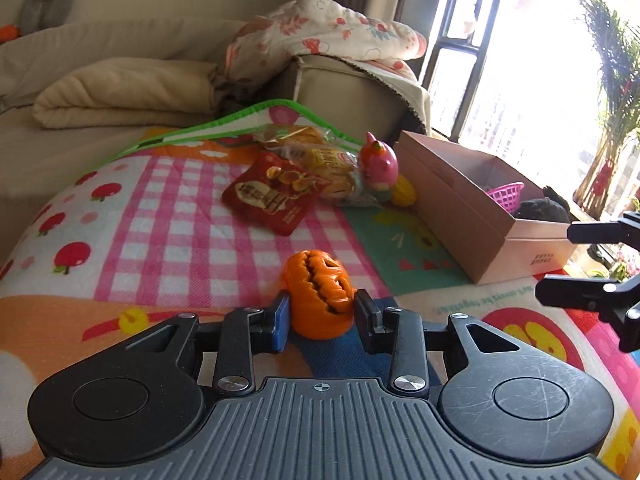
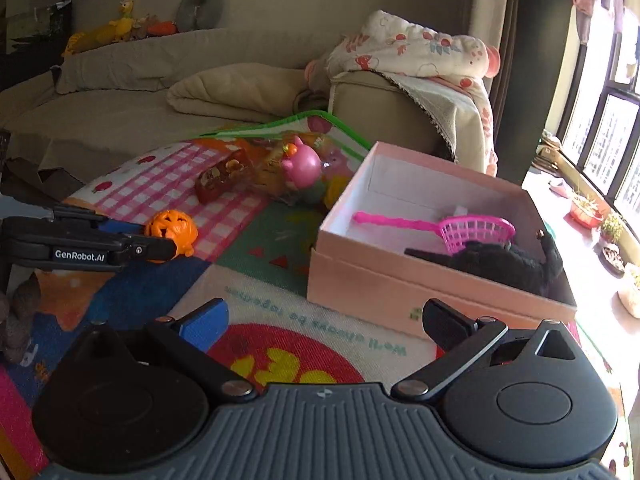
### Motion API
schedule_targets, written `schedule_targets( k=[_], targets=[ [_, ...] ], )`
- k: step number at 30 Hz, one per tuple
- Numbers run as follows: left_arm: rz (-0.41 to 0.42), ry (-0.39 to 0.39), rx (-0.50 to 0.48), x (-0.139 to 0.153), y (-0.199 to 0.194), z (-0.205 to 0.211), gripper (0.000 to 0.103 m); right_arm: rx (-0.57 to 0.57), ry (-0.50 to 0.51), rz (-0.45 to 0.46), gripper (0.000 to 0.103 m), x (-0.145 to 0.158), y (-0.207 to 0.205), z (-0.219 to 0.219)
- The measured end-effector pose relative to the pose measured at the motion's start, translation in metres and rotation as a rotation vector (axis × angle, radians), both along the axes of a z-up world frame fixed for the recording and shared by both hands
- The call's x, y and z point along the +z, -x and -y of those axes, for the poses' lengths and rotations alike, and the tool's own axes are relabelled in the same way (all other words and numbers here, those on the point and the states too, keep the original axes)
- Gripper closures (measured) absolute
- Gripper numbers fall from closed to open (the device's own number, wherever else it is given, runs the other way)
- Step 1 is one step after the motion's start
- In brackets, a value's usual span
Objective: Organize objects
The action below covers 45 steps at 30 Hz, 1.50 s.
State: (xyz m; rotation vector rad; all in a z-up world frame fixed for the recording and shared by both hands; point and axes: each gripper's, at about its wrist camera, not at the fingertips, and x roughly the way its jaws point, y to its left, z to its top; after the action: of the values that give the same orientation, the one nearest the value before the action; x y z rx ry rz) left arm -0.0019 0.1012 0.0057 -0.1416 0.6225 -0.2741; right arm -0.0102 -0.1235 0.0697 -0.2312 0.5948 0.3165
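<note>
Left hand-held gripper (image 1: 322, 320) clamped on orange plastic jack-o'-lantern pumpkin (image 1: 319, 293) left of pink cardboard box (image 2: 432, 248); right hand-held gripper (image 2: 326, 322) fingers apart, empty.

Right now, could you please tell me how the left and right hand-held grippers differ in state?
The left hand-held gripper has its fingers closed around the orange pumpkin toy on the play mat; the right hand-held gripper is open and holds nothing. The left sits at the pumpkin; the right faces the pink box. Both have one blue-padded finger.
</note>
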Motion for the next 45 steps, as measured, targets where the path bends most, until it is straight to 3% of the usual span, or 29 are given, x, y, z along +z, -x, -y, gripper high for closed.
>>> schedule_targets(
  k=[4,8,10,14,16,18,21,25,31,35,39,41,43,45],
  targets=[
    [-0.019,0.117,0.041,-0.004,-0.002,-0.023,0.065,0.043,-0.034,-0.029,0.0,0.038,-0.058,-0.039],
    [-0.003,0.161,0.048,-0.004,0.0,-0.028,0.065,-0.054,-0.067,-0.167,0.0,0.048,-0.162,-0.074],
    [0.002,0.203,0.058,-0.005,0.0,-0.033,0.065,-0.11,-0.072,-0.261,0.0,0.034,-0.22,-0.091],
    [0.01,0.273,0.086,-0.008,0.002,-0.043,0.065,-0.24,-0.049,-0.349,0.0,0.0,-0.297,-0.114],
    [0.022,0.289,0.093,-0.008,0.004,-0.045,0.065,-0.28,-0.024,-0.343,0.0,-0.015,-0.318,-0.124],
    [0.028,0.296,0.091,-0.007,0.006,-0.046,0.065,-0.292,-0.032,-0.4,0.0,-0.029,-0.338,-0.132],
    [0.022,0.314,0.091,-0.008,0.005,-0.048,0.065,-0.324,-0.019,-0.425,0.0,-0.038,-0.345,-0.142],
    [0.028,0.32,0.087,-0.008,0.006,-0.048,0.065,-0.273,0.035,-0.356,0.021,-0.027,-0.328,-0.149],
    [0.02,0.327,0.087,-0.009,0.004,-0.048,0.065,-0.144,-0.051,-0.274,0.021,0.036,-0.262,-0.123],
    [0.012,0.339,0.099,-0.01,0.004,-0.052,0.065,-0.031,-0.114,-0.228,0.021,0.073,-0.178,-0.086],
    [-0.001,0.315,0.091,-0.009,0.002,-0.049,0.065,0.029,-0.036,-0.182,0.021,0.072,-0.079,-0.051],
    [-0.002,0.259,0.081,-0.005,0.003,-0.041,0.065,0.04,-0.018,-0.186,0.021,0.064,-0.033,-0.029],
    [-0.002,0.219,0.057,-0.001,0.007,-0.032,0.065,0.029,-0.011,-0.192,0.021,0.052,0.003,-0.005],
    [-0.011,0.228,0.011,0.005,0.012,-0.021,0.065,-0.014,0.003,-0.168,0.021,0.04,0.036,0.019]
  ],
)
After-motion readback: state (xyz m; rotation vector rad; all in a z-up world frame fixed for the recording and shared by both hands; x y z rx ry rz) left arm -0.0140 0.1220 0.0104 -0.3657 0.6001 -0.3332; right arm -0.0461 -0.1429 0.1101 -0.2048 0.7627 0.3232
